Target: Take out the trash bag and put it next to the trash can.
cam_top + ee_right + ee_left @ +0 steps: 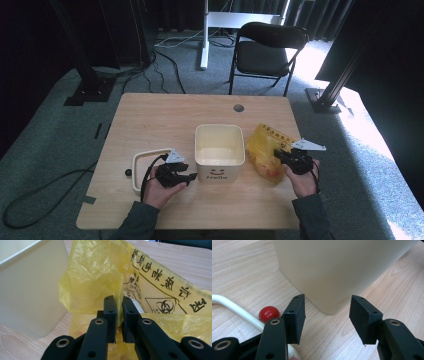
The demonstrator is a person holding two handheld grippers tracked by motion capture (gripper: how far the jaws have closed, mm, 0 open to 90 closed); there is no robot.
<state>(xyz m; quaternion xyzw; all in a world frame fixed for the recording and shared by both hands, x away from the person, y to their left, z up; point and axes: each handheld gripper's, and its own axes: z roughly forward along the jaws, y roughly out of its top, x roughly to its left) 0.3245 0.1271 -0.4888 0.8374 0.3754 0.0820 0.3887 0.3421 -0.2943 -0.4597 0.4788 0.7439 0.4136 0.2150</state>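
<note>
A cream square bin point(219, 172) marked "Hello" stands at the middle of the wooden table point(165, 120). To its right lies a crumpled yellow biohazard bag point(265, 147). My right gripper point(281, 156) is low on the bag's right side. In the right gripper view its jaws point(119, 315) stand nearly together, pinching a fold of the yellow bag point(95, 272), with the bin point(27, 290) at left. My left gripper point(189, 177) rests left of the bin. In the left gripper view it is open point(327, 317), facing a corner of the bin point(337, 270) with nothing between its jaws.
A cream loop-shaped frame point(142, 155) lies on the table behind my left hand, with a small red ball point(269, 313) beside its bar point(234, 307). A cable hole point(238, 107) sits near the table's far edge. A black chair point(267, 50) stands beyond the table.
</note>
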